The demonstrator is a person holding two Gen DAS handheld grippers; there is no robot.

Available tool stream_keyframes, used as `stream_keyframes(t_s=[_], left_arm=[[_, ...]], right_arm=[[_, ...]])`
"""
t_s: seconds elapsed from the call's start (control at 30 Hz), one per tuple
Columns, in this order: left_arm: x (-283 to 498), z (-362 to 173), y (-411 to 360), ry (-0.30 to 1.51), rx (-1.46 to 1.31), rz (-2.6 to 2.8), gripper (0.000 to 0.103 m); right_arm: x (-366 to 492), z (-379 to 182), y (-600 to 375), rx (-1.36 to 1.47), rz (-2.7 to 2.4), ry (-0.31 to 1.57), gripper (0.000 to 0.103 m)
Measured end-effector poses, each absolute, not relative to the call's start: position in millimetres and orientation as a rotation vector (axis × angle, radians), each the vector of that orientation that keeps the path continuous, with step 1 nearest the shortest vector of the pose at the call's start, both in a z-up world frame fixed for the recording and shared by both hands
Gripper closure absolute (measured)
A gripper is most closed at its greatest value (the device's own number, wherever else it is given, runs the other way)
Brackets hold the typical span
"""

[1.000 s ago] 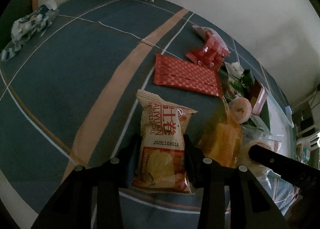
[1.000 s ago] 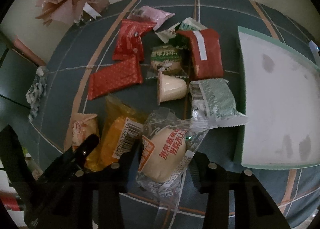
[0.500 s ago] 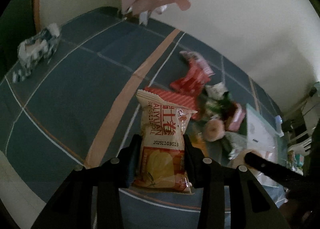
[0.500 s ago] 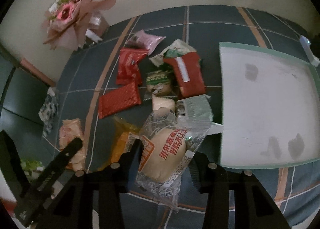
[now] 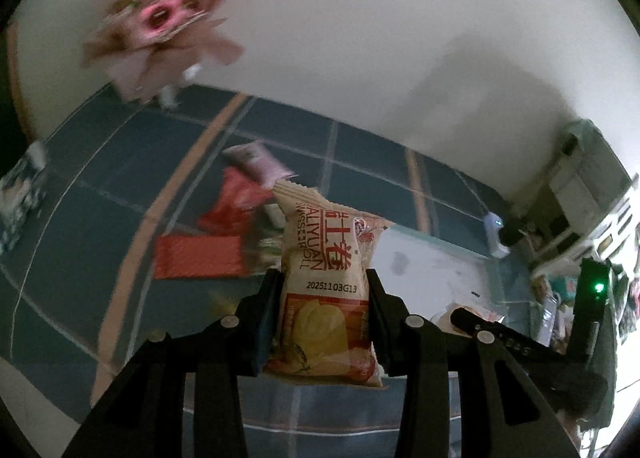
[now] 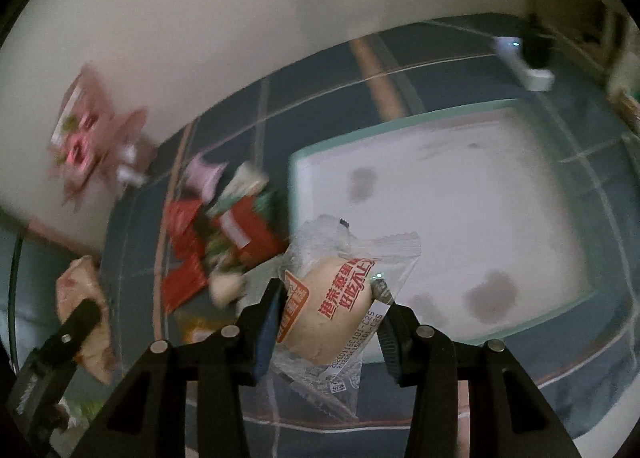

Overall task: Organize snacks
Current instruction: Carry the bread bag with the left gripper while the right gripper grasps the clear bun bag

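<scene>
My left gripper point(image 5: 323, 286) is shut on a beige and red Swiss roll packet point(image 5: 326, 290), held upright above the blue checked cloth point(image 5: 100, 194). In the right wrist view my right gripper point(image 6: 328, 294) is shut on a clear-wrapped steamed cake point(image 6: 334, 310), lifted over the near left corner of the white tray point(image 6: 460, 210). A pile of snack packets point(image 6: 224, 234) lies left of the tray. That pile point(image 5: 236, 210) shows blurred behind the Swiss roll. The other gripper point(image 6: 60, 342) with its Swiss roll packet appears at the lower left of the right wrist view.
A pink paper bouquet point(image 5: 164, 26) stands at the far left by the wall. A patterned tissue pack point(image 5: 20, 194) lies at the cloth's left edge. A white device point(image 6: 524, 66) with a light sits beyond the tray. Shelves and clutter point(image 5: 592, 218) fill the right side.
Both grippers have risen off the cloth with their packets. The right one has swung right, toward the tray; the snack pile now lies lower and farther off in both views.
</scene>
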State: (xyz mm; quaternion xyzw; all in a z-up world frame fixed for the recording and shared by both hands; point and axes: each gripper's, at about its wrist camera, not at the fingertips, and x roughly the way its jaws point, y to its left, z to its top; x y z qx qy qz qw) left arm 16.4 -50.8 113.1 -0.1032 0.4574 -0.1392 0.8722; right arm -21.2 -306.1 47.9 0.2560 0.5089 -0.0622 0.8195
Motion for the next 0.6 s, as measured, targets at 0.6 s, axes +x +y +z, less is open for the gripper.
stream_keyframes(t_s=[0.6], left_arm=[[42.9, 69.5, -229.9, 1.052, -0.109, -0.423, 0.061]], right_arm=[[-45.3, 50.1, -439.7, 0.697, -0.383, 0.995, 0.055]])
